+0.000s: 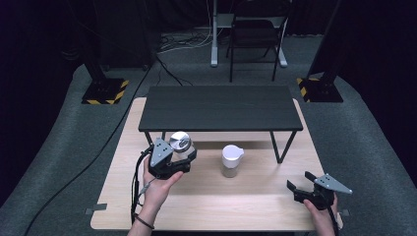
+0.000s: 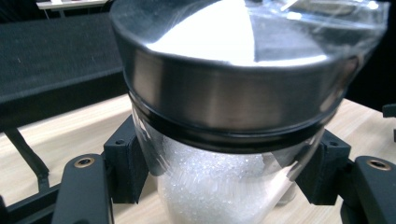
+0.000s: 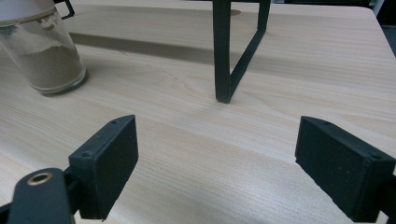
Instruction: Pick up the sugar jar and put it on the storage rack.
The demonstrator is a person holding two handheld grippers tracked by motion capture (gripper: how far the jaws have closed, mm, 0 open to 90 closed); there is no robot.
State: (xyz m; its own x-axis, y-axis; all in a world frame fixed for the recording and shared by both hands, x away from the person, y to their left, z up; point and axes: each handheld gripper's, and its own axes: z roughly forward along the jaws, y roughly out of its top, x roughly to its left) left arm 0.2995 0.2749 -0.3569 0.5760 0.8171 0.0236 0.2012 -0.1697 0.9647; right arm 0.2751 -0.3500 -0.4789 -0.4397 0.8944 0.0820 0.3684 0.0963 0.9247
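left gripper (image 1: 186, 158): clamped on clear glass jar with steel lid (image 2: 224, 93), gripped below lid for secure carry | right gripper (image 1: 301, 183): jaws wide, empty, resting by table edge

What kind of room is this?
Probably a robot-training lab or studio: dark curtained walls, floor stands with yellow-black hazard stripes, and a person's handheld left gripper clamped on a glass jar.
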